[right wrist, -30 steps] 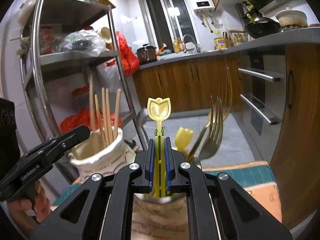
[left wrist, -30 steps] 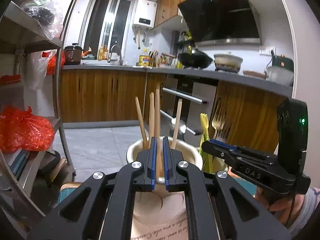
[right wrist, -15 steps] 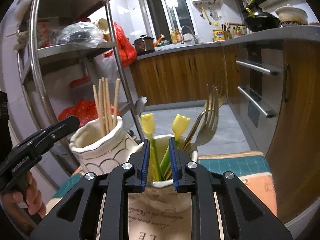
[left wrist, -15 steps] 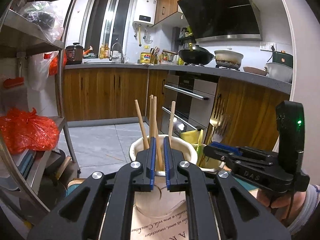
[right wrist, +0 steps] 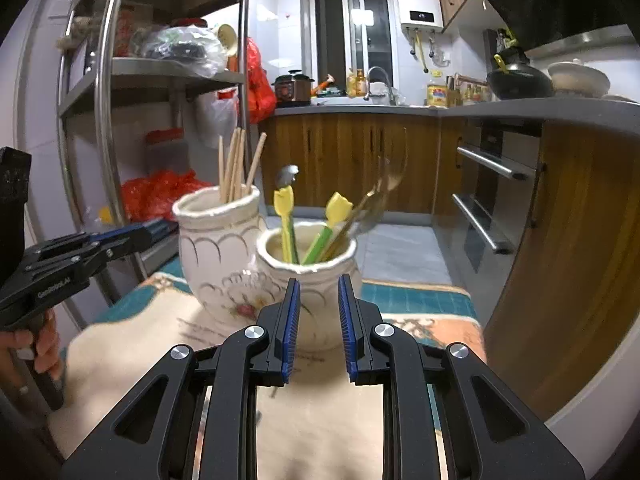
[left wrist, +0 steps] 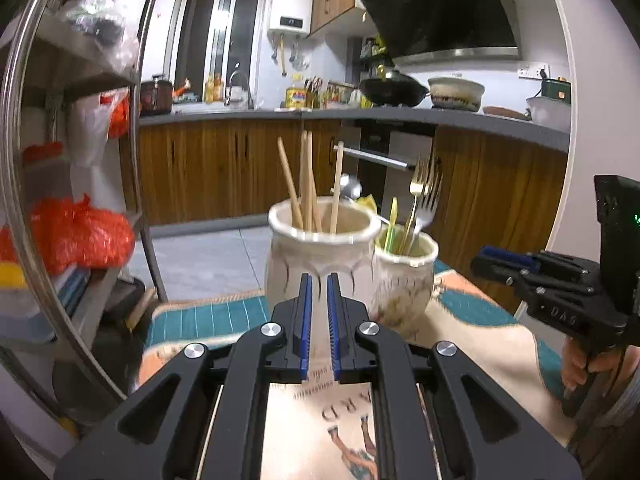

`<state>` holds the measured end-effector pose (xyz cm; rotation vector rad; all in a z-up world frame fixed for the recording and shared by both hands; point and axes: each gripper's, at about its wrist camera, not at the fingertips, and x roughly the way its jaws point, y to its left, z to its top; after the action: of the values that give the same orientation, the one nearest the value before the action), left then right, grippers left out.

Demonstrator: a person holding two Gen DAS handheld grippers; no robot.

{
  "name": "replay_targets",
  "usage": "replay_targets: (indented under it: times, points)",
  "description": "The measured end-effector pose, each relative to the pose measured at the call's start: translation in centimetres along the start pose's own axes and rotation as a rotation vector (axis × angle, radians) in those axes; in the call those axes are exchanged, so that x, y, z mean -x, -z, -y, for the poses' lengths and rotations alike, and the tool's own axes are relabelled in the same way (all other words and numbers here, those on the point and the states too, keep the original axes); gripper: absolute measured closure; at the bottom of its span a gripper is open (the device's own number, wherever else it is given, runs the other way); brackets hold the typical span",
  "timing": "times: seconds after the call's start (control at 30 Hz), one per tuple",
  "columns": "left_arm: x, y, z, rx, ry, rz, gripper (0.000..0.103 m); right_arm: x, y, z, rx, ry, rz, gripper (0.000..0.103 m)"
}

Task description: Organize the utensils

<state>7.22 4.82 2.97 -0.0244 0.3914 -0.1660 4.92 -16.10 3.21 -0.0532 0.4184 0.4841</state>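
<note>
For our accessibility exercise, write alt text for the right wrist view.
An open, empty black tool with blue pads faces a small cream ceramic jar holding two yellow tulip-topped utensils and gold forks. A taller cream jar of wooden chopsticks touches its left side, on a patterned cloth.

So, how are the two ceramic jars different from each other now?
The left jar is taller and wider; the right jar is shorter and stands nearer the right gripper. The left jar holds wooden chopsticks; the right jar holds yellow tulip-topped utensils and forks. Both are cream, patterned and upright.
</note>
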Motion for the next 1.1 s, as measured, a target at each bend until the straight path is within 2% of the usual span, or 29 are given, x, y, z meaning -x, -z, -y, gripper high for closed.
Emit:
replay_targets:
  times: [0.07,0.13,0.2,0.27,0.33,0.37,0.43,0.5,0.63,0.73,1.1]
  points:
    - [0.0,0.6,0.1,-0.003,-0.007,-0.004,0.095,0.0,0.3,0.2,-0.002,0.01,-0.006,0.081]
    - [0.0,1.0,0.3,-0.018,-0.018,0.0,0.09,0.2,0.8,0.3,0.001,0.021,0.0,0.071]
    - [0.2,1.3,0.4,-0.026,-0.031,0.005,0.053,0.4,1.0,0.3,0.013,0.023,0.01,0.067]
    - [0.5,1.5,0.4,-0.021,-0.037,0.016,0.04,0.7,1.1,0.3,0.026,0.022,0.018,0.061]
    - [0.6,1.7,0.4,-0.021,-0.042,0.009,0.039,1.0,1.3,0.3,0.033,0.027,0.022,0.051]
    - [0.6,1.6,0.4,-0.022,-0.047,0.008,0.035,1.2,1.4,0.3,0.036,0.028,0.024,0.048]
    - [0.9,1.7,0.4,-0.022,-0.055,0.02,0.027,1.6,1.3,0.5,0.038,0.03,0.037,0.033]
    - [1.2,1.7,0.5,-0.025,-0.065,0.036,0.019,2.0,1.4,0.7,0.041,0.036,0.053,0.025]
    - [1.4,1.8,0.6,-0.03,-0.07,0.045,0.013,2.4,1.5,0.9,0.037,0.036,0.073,0.013]
    - [1.7,1.7,0.8,-0.036,-0.073,0.06,0.007,2.7,1.5,0.9,0.044,0.03,0.091,0.008]
    - [2.0,1.9,0.8,-0.041,-0.071,0.068,0.006,2.8,1.6,1.1,0.038,0.035,0.095,0.005]
